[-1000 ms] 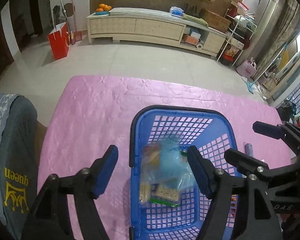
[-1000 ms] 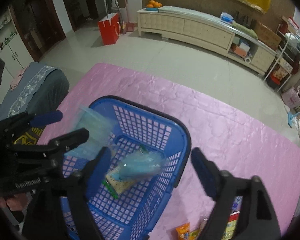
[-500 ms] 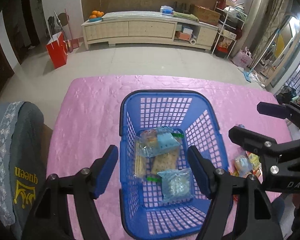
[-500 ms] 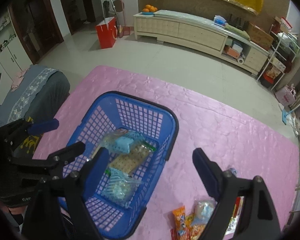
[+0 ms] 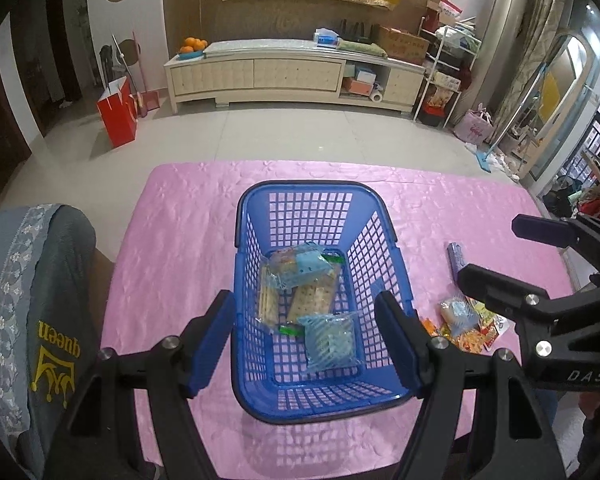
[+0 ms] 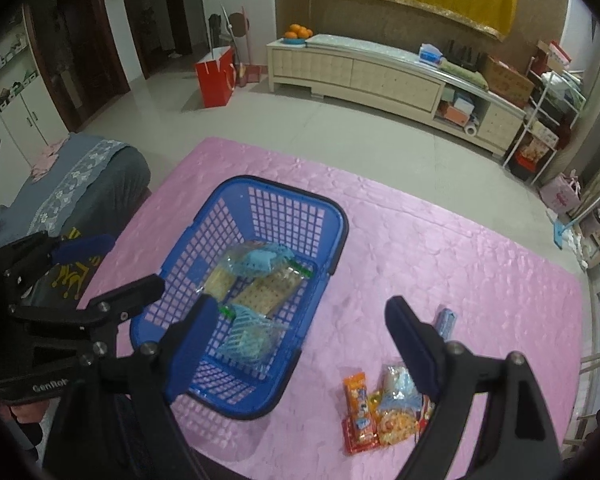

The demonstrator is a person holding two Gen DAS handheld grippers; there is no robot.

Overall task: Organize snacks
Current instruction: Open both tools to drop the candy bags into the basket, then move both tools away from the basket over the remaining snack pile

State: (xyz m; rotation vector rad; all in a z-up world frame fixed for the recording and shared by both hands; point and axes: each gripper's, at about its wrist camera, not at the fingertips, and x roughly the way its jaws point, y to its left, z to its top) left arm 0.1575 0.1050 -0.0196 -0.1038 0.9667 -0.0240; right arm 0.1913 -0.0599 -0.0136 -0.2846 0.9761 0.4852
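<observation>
A blue plastic basket stands on the pink table cover and holds several snack packs: cracker packs and pale blue bags. Right of the basket, loose snack packets and a small blue tube lie on the cover. My left gripper hangs above the basket, open and empty. My right gripper hovers over the basket's right edge, open and empty too.
A grey chair back with a yellow crown print stands at the table's left side. Beyond the table lie a tiled floor, a red bag and a long cream cabinet. The pink cover stretches to the right.
Both grippers have risen and pulled back from the basket, which now looks smaller. The pale blue bag seen between the fingers a second ago now lies in the basket. Loose snacks came into view.
</observation>
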